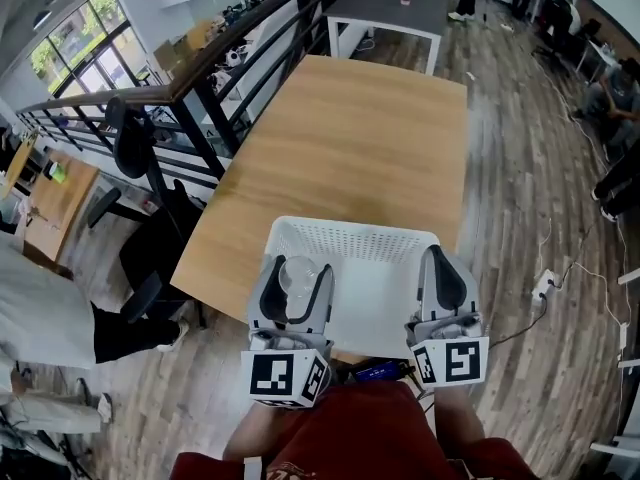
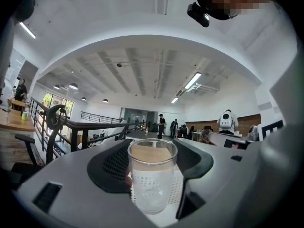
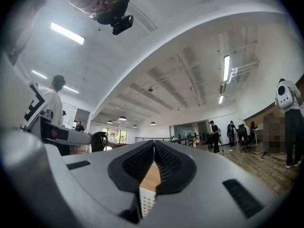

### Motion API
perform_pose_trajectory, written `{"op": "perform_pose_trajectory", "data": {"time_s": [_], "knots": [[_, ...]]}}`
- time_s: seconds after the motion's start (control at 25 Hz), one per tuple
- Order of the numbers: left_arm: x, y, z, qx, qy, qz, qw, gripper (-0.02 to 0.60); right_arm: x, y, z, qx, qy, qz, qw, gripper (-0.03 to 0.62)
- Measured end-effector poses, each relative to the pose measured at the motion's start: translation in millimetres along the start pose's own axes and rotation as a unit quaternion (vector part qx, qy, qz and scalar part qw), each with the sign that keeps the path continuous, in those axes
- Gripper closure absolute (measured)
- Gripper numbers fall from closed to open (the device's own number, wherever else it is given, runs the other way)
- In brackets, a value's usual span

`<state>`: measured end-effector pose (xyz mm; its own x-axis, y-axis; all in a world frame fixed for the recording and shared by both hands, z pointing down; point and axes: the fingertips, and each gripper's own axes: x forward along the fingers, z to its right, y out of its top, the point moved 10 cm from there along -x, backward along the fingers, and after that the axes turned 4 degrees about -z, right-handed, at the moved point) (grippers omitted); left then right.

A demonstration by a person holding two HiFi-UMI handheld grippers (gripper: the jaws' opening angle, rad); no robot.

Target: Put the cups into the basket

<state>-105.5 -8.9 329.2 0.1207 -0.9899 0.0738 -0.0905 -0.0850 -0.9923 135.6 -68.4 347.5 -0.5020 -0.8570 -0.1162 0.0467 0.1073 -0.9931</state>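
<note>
Gripping the clear cup [image 2: 152,175] upright between wide-set jaws, my left gripper [image 1: 299,268] holds it over the white basket [image 1: 345,236] at lower centre of the head view, rim up so it should stand once lowered inside. My right gripper [image 3: 153,146], jaws pressed together on nothing, waits at the basket's right edge. The basket sits at the near end of the wooden table [image 1: 370,128], within easy reach.

Both arms are out in front, side by side, pointing away from the body. The grey, black-padded left claw [image 1: 298,271] [image 2: 153,146] has its jaws spread wide, pads pressed on either side of a clear glass cup [image 2: 152,177], gripped upright. The matching right claw [image 1: 438,258] [image 3: 154,145] is pinched tight: jaws meeting, nothing between them.
</note>
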Motion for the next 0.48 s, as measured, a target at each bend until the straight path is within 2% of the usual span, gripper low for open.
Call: {"op": "perform_pose_trajectory", "data": {"time_s": [0.28, 0.48], "knots": [[19.6, -4.9, -14.0, 0.016, -0.045, -0.030, 0.9984, 0.295, 9.1, -3.9, -6.8, -0.004, -0.039, -0.013, 0.999, 0.582], [32.0, -9.3, -24.8, 0.029, -0.085, -0.057, 0.9943, 0.295, 10.4, -3.0, -14.8, -0.011, -0.070, -0.016, 0.997, 0.582]]}}
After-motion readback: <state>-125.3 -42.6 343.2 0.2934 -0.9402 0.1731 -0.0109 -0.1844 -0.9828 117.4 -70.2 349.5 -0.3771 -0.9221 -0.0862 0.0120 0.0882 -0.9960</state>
